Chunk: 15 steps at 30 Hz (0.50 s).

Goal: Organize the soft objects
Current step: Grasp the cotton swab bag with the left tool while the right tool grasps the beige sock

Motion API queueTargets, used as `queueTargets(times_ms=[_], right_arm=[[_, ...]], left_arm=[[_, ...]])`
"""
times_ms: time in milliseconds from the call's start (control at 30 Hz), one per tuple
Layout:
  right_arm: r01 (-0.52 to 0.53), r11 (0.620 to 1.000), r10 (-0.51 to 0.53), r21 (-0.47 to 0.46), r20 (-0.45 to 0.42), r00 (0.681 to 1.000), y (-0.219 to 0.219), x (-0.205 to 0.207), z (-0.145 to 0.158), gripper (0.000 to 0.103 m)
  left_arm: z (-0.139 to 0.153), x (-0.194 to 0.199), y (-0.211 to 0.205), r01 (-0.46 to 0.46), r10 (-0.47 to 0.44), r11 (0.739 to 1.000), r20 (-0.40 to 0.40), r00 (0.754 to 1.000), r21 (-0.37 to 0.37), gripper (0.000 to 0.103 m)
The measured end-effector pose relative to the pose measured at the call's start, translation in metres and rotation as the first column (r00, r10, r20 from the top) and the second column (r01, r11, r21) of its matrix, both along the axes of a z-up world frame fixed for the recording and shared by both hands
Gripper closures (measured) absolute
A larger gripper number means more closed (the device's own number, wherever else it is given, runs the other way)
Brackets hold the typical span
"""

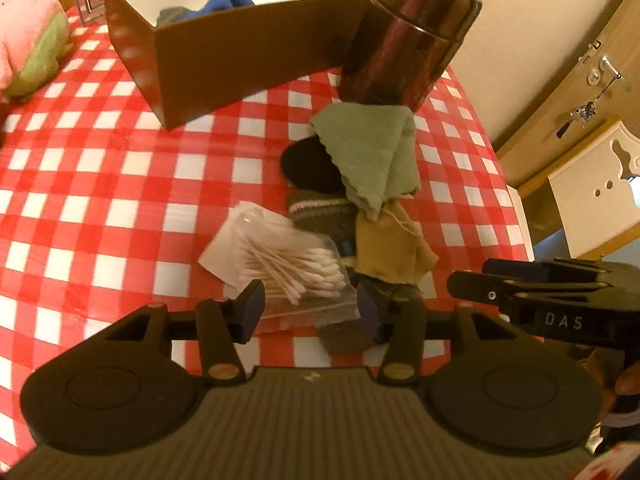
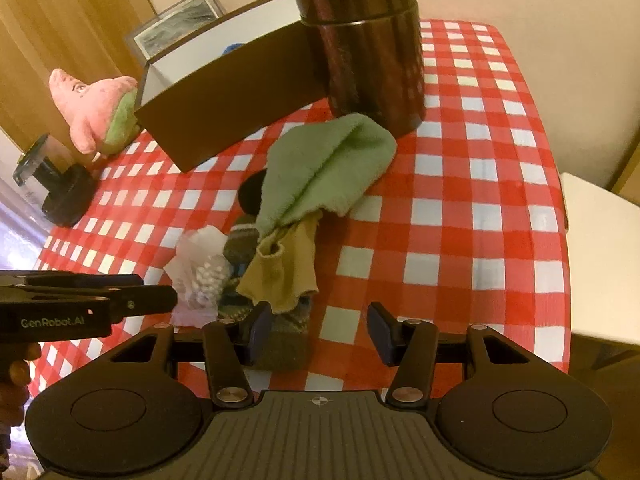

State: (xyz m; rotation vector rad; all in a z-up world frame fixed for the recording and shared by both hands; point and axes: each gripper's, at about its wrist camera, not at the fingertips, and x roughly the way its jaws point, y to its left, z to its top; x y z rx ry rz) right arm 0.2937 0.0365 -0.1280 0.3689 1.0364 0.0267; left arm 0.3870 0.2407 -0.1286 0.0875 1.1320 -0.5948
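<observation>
A pile of soft things lies on the red checked tablecloth (image 1: 100, 184): a green cloth (image 1: 368, 156) (image 2: 328, 168) over a black item (image 1: 308, 168), a striped knitted sock (image 1: 320, 212), and a mustard cloth (image 1: 392, 248) (image 2: 284, 272). A clear bag of cotton swabs (image 1: 288, 268) (image 2: 204, 276) lies at the pile's near left. My left gripper (image 1: 310, 310) stands open just above the bag's near end and the dark cloth edge. My right gripper (image 2: 320, 330) is open, its left pad by the knitted sock's end. A brown box (image 1: 224, 64) (image 2: 224, 108) holds a blue cloth (image 1: 228, 0).
A dark metal canister (image 1: 404, 40) (image 2: 368, 52) stands right of the box, behind the pile. A pink and green plush toy (image 1: 28, 48) (image 2: 100, 112) lies at the far left. A black holder (image 2: 60, 188) and a framed picture (image 2: 180, 20) stand beyond. The table edge runs along the right.
</observation>
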Motion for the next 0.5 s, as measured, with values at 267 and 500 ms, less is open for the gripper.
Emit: queueTargets(times_ms=[267, 500], right_arm=[[0.025, 1.000, -0.025, 0.017, -0.014, 1.000, -0.003, -0.004, -0.006, 0.050], [0.033, 0.999, -0.033, 0.021, -0.021, 0.999, -0.003, -0.004, -0.009, 0.050]], left_arm=[[-0.015, 0.003, -0.025, -0.015, 0.014, 0.998, 0.018, 1.000, 0.059, 0.049], [-0.031, -0.001, -0.046, 0.001, -0.014, 0.987, 0.084, 0.996, 0.159, 0.049]])
